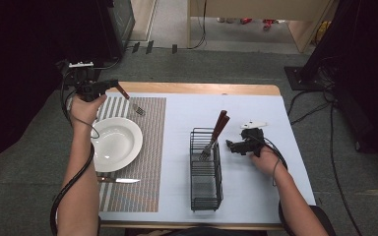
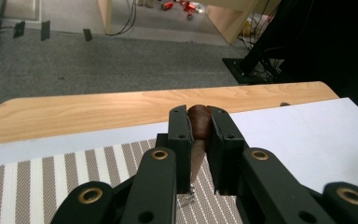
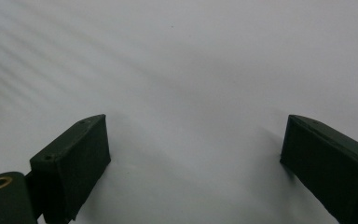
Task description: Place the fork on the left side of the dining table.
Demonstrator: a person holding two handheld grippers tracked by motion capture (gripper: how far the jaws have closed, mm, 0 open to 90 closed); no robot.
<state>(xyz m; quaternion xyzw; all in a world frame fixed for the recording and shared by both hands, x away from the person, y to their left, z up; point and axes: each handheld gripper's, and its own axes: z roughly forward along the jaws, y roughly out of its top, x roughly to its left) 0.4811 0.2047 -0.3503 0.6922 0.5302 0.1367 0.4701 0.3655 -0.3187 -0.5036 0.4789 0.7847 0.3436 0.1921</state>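
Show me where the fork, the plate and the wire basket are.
fork (image 1: pixel 138 108), high view, on its tines over the striped mat.
plate (image 1: pixel 114 144), high view, on its bare white centre.
wire basket (image 1: pixel 206 202), high view, on its near wall.

Brown wooden handle on the fork (image 1: pixel 130 101), clamped between black fingers (image 2: pixel 181 135) of the left gripper (image 1: pixel 109 84); silver tines over a placemat (image 1: pixel 152 147) striped grey-brown and white. White plate (image 1: pixel 115 142), silver-bladed knife (image 1: pixel 118 180), black wire caddy (image 1: pixel 205 172) with red-brown handled cutlery (image 1: pixel 216 135). Pale blue-white sheet over a light wood desk (image 1: pixel 202 89), grey carpet floor (image 1: pixel 216 64), black fingers (image 3: pixel 74 163) on the right gripper (image 1: pixel 234 146).
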